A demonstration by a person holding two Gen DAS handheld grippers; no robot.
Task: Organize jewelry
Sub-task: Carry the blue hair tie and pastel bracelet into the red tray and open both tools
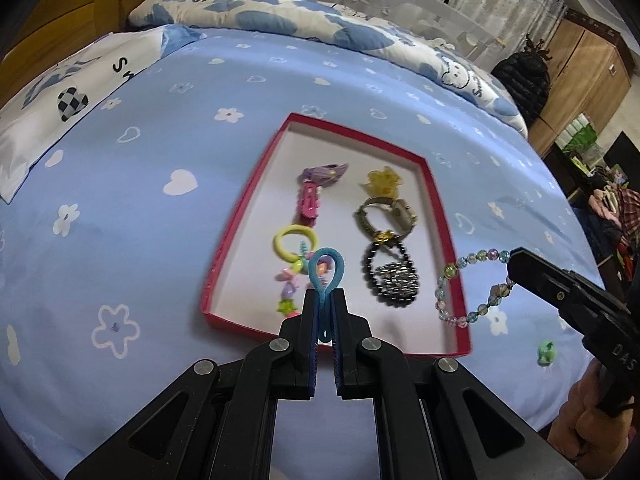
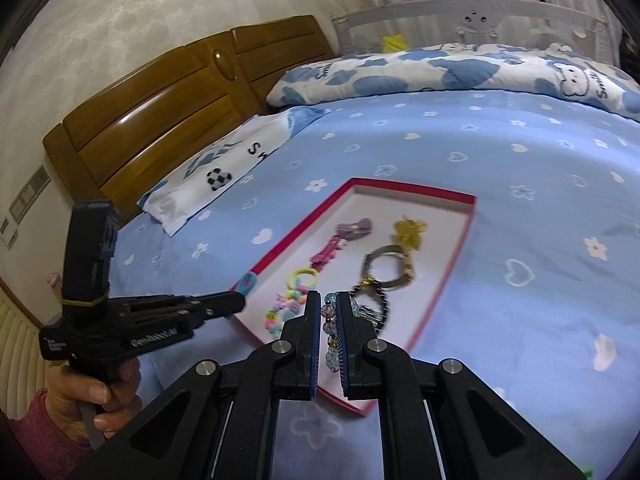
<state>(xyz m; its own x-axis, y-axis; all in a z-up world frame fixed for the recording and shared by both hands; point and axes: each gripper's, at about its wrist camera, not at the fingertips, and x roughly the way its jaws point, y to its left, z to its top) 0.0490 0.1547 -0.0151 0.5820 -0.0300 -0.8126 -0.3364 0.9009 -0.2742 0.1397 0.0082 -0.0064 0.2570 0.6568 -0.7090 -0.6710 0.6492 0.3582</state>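
A red-rimmed box (image 1: 240, 216) (image 2: 460, 248) with a white floor lies on the blue bed sheet. In it lie a purple clip (image 1: 324, 174), a pink clip (image 1: 309, 204), a yellow hair tie with charms (image 1: 294, 242), a yellow clip (image 1: 384, 182), a watch (image 1: 384, 216) and a black bead bracelet (image 1: 390, 276). My left gripper (image 1: 325, 300) is shut on a blue hair tie (image 1: 326, 270), its loop hanging above the box's near end. My right gripper (image 2: 329, 304) is shut on a pastel glass-bead bracelet (image 1: 474, 286) (image 2: 330, 328), held over the box's near right rim.
A small green trinket (image 1: 546, 354) lies on the sheet right of the box. A white pillow (image 1: 60, 112) sits at the left and a cloud-print quilt (image 1: 320, 20) along the back. The wooden headboard (image 2: 160, 112) stands behind the bed. A hand (image 2: 100, 400) holds the left gripper's handle.
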